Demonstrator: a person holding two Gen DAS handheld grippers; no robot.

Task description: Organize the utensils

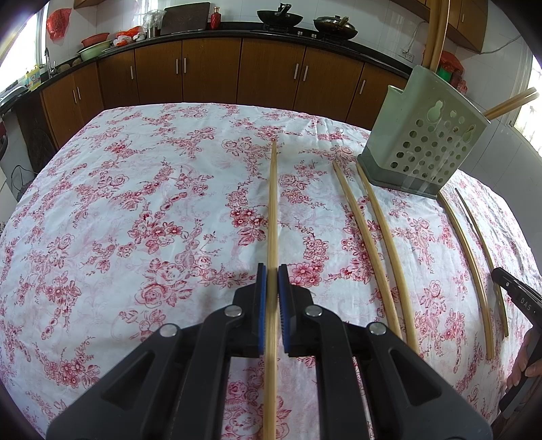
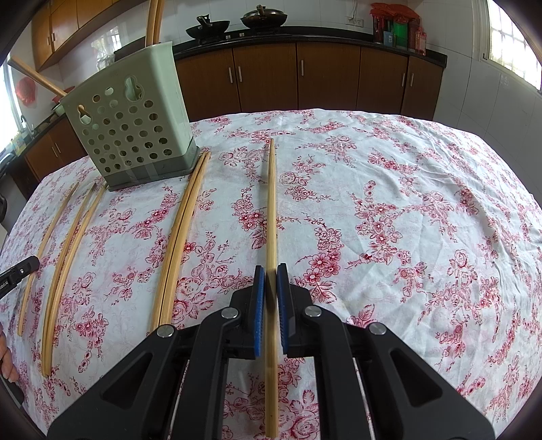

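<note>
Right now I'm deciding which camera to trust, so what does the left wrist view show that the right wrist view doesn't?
Only the left wrist view shows the left gripper shut on its chopstick, and the red basket on the counter. Only the right wrist view shows the right gripper shut on its own chopstick. Both show the green holder, loose chopsticks on the floral cloth, and the woks.

free: floral cloth [image 2: 389, 203] of worktop right of held chopstick [image 2: 270, 210] | blocked: holder [image 2: 130, 118] far-left, loose chopsticks [image 2: 179, 237] laid before it
</note>
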